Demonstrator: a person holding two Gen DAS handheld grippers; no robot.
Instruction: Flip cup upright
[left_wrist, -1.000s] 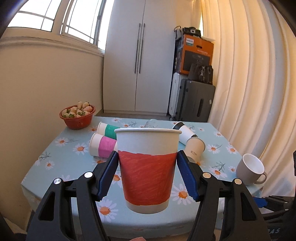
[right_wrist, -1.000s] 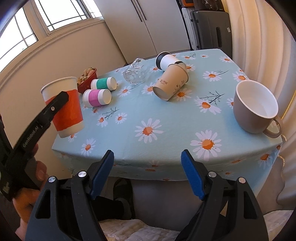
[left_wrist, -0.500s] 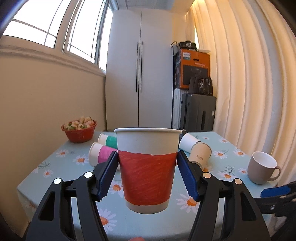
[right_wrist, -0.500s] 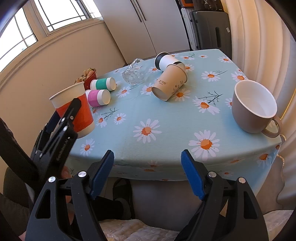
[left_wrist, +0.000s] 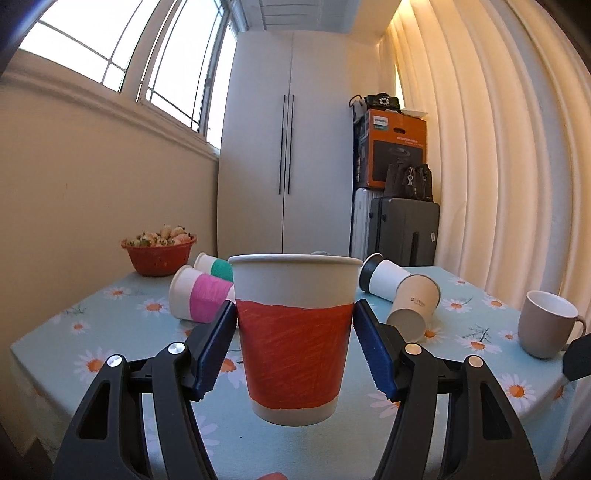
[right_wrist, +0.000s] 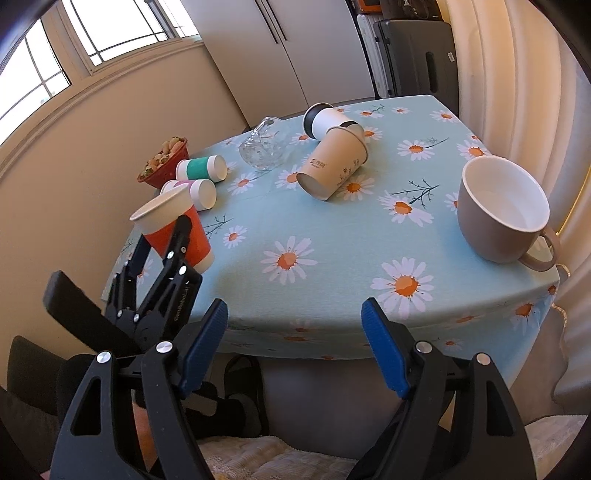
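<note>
My left gripper (left_wrist: 295, 347) is shut on a white paper cup with a red band (left_wrist: 293, 332). The cup is upright, mouth up, its base close over the table's near left corner. The same cup (right_wrist: 173, 229) and the left gripper (right_wrist: 168, 240) show at the left in the right wrist view. My right gripper (right_wrist: 295, 350) is open and empty, off the table's front edge. A pink-banded cup (left_wrist: 199, 299), a green-banded cup (left_wrist: 216, 266), a tan cup (right_wrist: 332, 162) and a white and black cup (right_wrist: 325, 120) lie on their sides.
A grey mug (right_wrist: 502, 210) stands upright at the right front. A clear glass (right_wrist: 264, 144) lies on its side at the back. A red bowl of fruit (left_wrist: 159, 251) sits at the back left. The daisy tablecloth (right_wrist: 332, 236) covers the table. Curtains hang at the right.
My left gripper has come down and forward with the red cup, from off the left edge to low over the table corner. The right gripper has not moved.
</note>
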